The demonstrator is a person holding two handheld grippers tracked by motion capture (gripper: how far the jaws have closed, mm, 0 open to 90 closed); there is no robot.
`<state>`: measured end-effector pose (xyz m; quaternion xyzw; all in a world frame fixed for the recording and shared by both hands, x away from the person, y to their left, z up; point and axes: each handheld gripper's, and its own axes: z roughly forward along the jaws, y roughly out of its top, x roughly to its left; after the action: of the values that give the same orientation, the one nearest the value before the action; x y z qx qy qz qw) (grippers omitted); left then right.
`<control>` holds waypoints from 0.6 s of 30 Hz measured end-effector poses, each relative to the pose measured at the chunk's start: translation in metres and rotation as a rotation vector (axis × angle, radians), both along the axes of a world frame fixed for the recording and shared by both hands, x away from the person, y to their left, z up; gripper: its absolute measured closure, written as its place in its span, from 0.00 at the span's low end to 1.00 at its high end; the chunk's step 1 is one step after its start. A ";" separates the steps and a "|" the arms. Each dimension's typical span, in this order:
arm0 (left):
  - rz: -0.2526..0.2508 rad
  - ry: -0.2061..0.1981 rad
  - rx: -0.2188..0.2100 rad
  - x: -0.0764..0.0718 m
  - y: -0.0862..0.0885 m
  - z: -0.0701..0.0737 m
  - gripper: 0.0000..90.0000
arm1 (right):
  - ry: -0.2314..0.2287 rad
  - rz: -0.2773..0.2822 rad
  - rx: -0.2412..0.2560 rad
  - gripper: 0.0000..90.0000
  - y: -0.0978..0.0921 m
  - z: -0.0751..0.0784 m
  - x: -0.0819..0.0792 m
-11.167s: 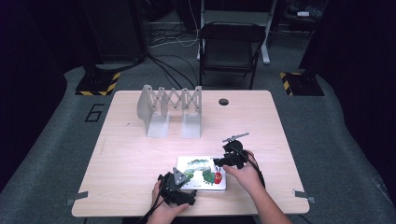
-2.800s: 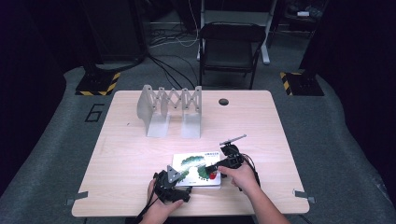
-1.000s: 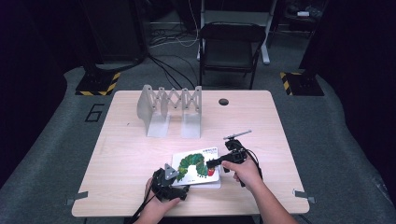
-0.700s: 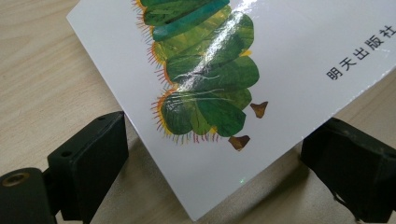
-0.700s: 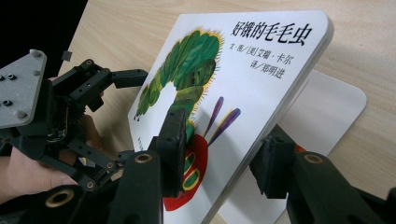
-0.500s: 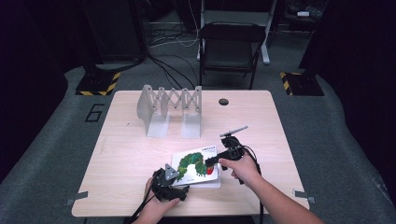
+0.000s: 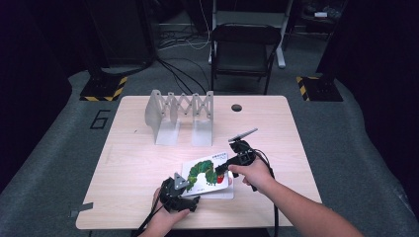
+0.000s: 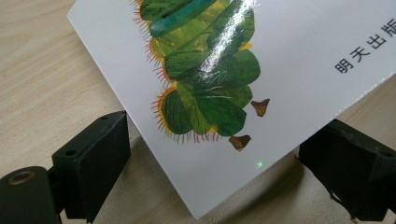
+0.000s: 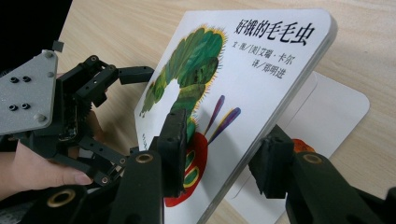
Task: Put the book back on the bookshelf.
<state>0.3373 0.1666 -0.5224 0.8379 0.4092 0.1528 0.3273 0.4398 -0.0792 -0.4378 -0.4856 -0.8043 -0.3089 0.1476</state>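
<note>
My left gripper (image 7: 185, 195) sits at the near edge of the pale wooden counter (image 7: 133, 163), jaws spread wide to either side of a corner of the white board book with a green caterpillar cover (image 7: 205, 173), not clamping it. My right gripper (image 7: 223, 169) is closed on the cover's edge, tilting it up off the white page (image 9: 327, 112) beneath. Farther back stands a grey accordion-style metal rack (image 7: 180, 116).

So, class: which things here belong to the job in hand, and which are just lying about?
In the job:
- caterpillar book, its cover lifted
- right gripper, jaws on either side of the cover's edge
- left gripper, jaws apart at the book's corner

Lying about:
- folding rack
- chair
- floor cables
</note>
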 end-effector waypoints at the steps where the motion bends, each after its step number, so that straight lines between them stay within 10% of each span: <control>1: -0.003 -0.001 -0.004 0.000 0.000 0.000 0.10 | 0.005 0.004 -0.004 0.67 0.001 0.001 0.001; 18: 0.002 -0.012 -0.012 0.000 0.000 -0.001 0.10 | 0.053 0.036 0.002 0.72 0.003 0.012 0.005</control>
<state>0.3376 0.1666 -0.5234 0.8346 0.4092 0.1557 0.3343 0.4444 -0.0761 -0.4262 -0.4790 -0.8085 -0.2938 0.1749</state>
